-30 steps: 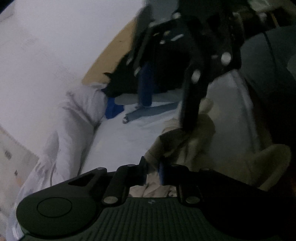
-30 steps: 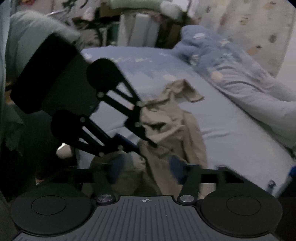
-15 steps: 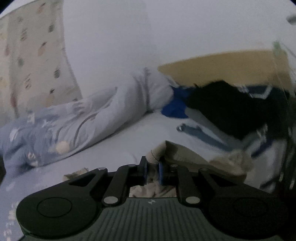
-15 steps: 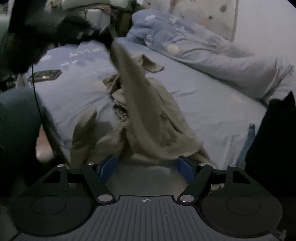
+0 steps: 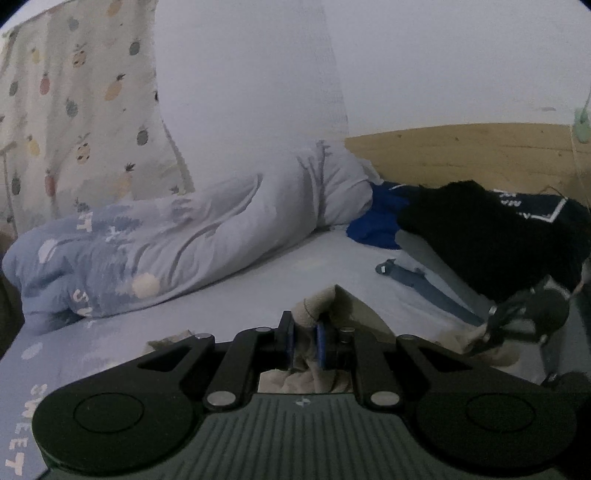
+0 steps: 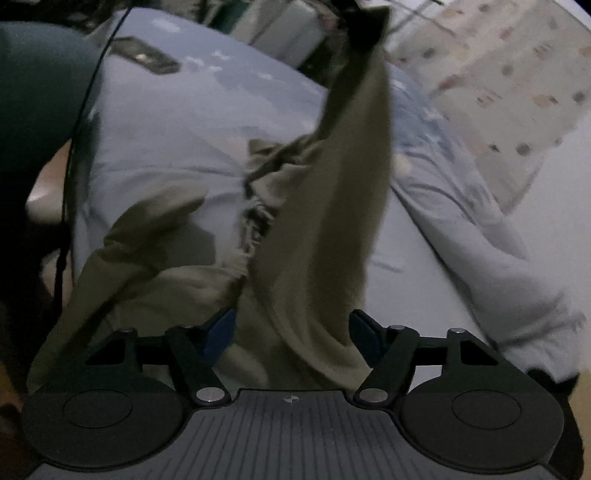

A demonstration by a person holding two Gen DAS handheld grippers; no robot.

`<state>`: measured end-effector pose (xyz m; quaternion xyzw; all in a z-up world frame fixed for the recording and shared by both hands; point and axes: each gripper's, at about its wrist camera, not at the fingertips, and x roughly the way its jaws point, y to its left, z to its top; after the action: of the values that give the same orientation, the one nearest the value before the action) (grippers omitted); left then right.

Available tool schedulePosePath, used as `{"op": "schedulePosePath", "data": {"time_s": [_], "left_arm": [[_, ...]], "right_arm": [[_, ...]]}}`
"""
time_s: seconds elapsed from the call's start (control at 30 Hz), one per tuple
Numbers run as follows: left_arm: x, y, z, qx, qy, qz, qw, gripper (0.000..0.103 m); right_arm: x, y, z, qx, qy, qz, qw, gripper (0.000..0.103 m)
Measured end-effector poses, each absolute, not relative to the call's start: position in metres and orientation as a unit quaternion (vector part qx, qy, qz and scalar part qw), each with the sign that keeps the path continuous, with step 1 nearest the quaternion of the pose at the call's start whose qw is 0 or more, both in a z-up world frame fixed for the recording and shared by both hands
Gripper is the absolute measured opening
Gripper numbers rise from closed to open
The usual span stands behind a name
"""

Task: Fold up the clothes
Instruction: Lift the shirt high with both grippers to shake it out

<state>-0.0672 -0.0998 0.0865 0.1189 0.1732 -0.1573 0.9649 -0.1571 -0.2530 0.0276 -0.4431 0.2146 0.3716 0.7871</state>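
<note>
A beige garment (image 6: 321, 206) lies crumpled on the light blue bed sheet (image 6: 155, 122), with one strip of it pulled up taut. In the right wrist view my left gripper (image 6: 356, 26) holds the top end of that strip, dark and blurred. In the left wrist view my left gripper (image 5: 306, 332) is shut on a bunched beige fold (image 5: 351, 306). My right gripper (image 6: 291, 328) is open, jaws wide apart, and the raised strip runs between its fingers. From the left wrist view it appears as a dark linkage (image 5: 524, 314) low at the right, beside the cloth.
A rolled blue printed duvet (image 5: 177, 243) lies along the wall. A black garment (image 5: 491, 236), a blue one (image 5: 380, 225) and a blue strap (image 5: 424, 284) lie by the wooden headboard (image 5: 461, 155). A phone (image 6: 147, 59) rests on the sheet. A person's dark clothing (image 6: 33, 96) fills the left.
My left gripper has risen and swung toward the wall with the beige cloth, drawing a strip taut. The right gripper has turned along the bed, still open, with the strip between its fingers.
</note>
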Motion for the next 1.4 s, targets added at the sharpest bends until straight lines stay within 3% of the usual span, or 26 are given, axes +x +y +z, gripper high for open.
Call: {"op": "schedulePosePath", "data": {"time_s": [0.1,0.27,0.37,0.73,1.0,1.4], "left_arm": [[-0.067,-0.098,0.089,0.114,0.173,-0.151,0.967,0.014],[-0.069,-0.093,0.092,0.108,0.170,-0.143,0.969,0.014],[-0.072,-0.087,0.093,0.096,0.169,-0.135,0.972,0.014],[-0.090,-0.061,0.118,0.037,0.145,-0.041,0.988,0.014],[-0.106,-0.054,0.179,-0.026,0.076,-0.034,0.996,0.012],[-0.157,-0.034,0.294,-0.075,-0.064,-0.034,0.995,0.012]], "right_arm": [[-0.155,-0.242,0.016,-0.463,0.198,0.370,0.780,0.058],[-0.148,-0.234,0.006,-0.456,0.181,0.340,0.803,0.019],[-0.143,-0.234,0.010,-0.425,0.180,0.322,0.827,0.006],[-0.120,-0.262,0.135,-0.166,0.137,0.215,0.953,0.005],[-0.119,-0.278,0.233,0.016,0.097,0.227,0.969,0.005],[-0.161,-0.301,0.382,0.023,-0.049,0.257,0.965,0.005]]}}
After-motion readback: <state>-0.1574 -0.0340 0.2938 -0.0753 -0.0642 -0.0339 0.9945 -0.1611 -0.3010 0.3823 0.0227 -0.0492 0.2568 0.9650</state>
